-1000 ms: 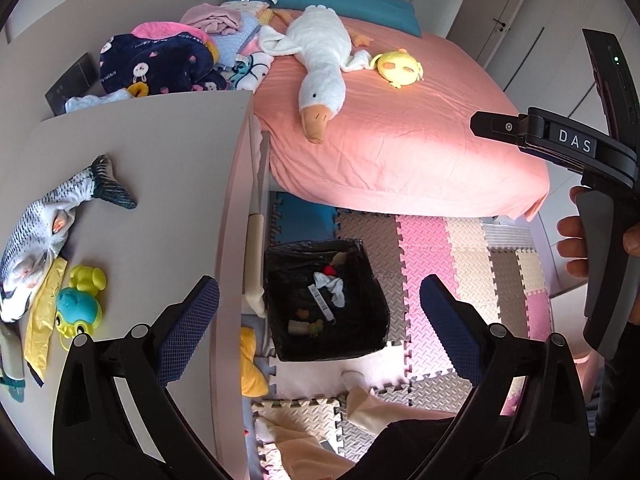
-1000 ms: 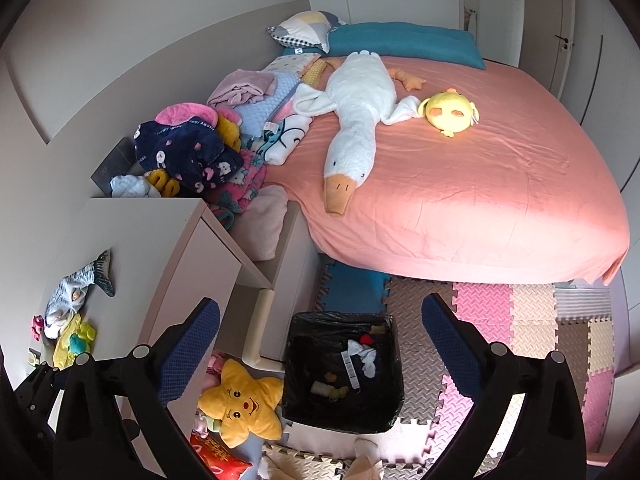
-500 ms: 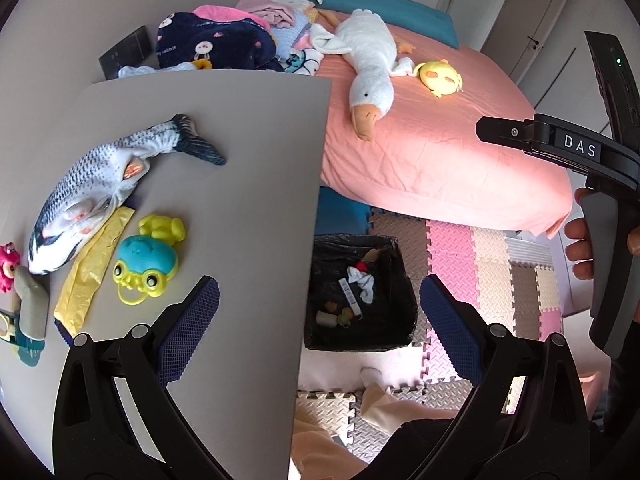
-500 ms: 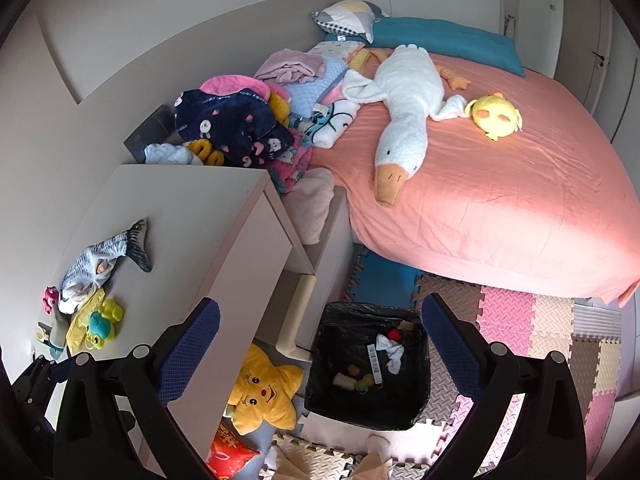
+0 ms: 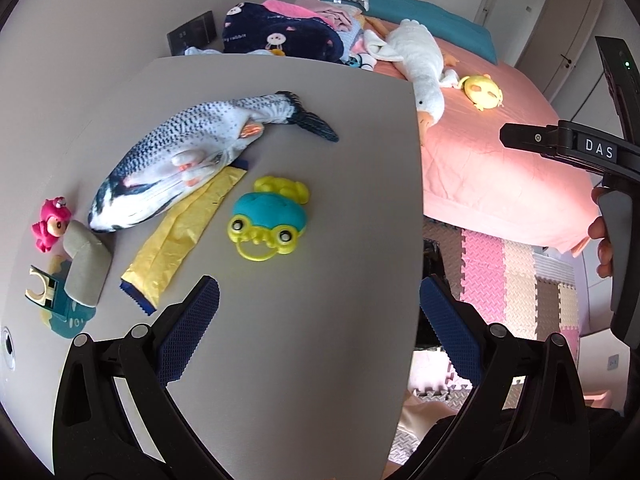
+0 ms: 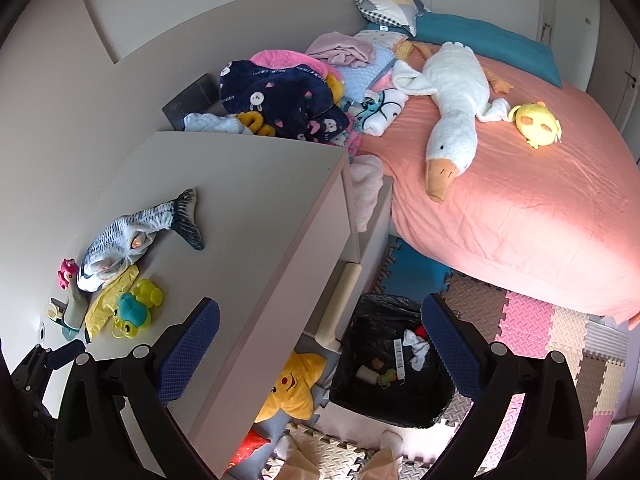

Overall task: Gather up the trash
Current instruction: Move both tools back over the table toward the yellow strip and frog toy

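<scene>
A flat yellow wrapper (image 5: 185,236) with blue ends lies on the grey desk top (image 5: 304,352), partly under a plush fish (image 5: 188,160); it also shows in the right wrist view (image 6: 108,300). My left gripper (image 5: 318,330) is open and empty above the desk, just in front of the wrapper. A black-lined trash bin (image 6: 388,360) with several scraps inside stands on the floor by the desk. My right gripper (image 6: 318,338) is open and empty, high above the bin and the desk edge.
On the desk lie a blue-and-yellow frog toy (image 5: 268,220), a pink figure (image 5: 50,228), a grey block (image 5: 86,268) and a teal card (image 5: 60,304). A bed (image 6: 520,200) with a goose plush (image 6: 452,100) fills the right. A star cushion (image 6: 292,388) lies under the desk.
My left gripper has swung left from over the bin to over the desk, bringing the wrapper and toys close. My right gripper has also shifted left, showing more of the desk.
</scene>
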`<state>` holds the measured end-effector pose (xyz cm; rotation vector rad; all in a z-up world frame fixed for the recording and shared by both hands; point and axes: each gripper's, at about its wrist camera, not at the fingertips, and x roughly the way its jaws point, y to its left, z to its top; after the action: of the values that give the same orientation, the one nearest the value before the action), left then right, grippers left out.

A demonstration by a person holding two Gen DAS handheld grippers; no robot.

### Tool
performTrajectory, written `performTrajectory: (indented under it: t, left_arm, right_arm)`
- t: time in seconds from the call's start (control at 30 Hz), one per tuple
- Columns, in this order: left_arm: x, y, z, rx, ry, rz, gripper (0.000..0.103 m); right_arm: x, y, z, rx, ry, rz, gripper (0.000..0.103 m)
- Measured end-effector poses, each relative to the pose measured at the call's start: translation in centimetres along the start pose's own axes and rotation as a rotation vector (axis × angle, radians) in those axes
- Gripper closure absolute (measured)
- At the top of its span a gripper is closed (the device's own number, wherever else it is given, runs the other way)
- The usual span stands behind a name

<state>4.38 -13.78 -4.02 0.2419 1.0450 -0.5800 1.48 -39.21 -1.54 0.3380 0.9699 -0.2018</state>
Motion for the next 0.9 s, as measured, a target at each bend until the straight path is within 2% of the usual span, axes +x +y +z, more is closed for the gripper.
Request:
performTrajectory:
  t: [0.23,0.4,0.5,0.67,0.9]
  left_arm:
    - [-0.1,3.5,-0.5,-0.008,-0.03,0.072,0.006]
    - [0.8,5.7,-0.4,-0.014,-0.016,0.09,0.008]
    - [1.5,6.7,-0.2,-0.022,-0.005,0.087,0.012]
    - [2.9,7.9,0.0,-0.021,0.021,0.096,0.027]
    - [3.9,9.0,0.8,-0.014,0.026,0.101,0.028]
  right_arm:
    - [0.5,2.6,0.0,-0.039,0.021,0.011,0.003]
    - [1.0,3.9,0.2,-0.039,0.024,0.015,0.003]
    - [1.2,4.4,0.2,-0.041,0.029,0.026,0.003]
    - [1.4,5.2,0.4,-0.052,0.031,0.028,0.003]
    - [1.9,6.0,0.7,-0.064,0.049,0.037,0.003]
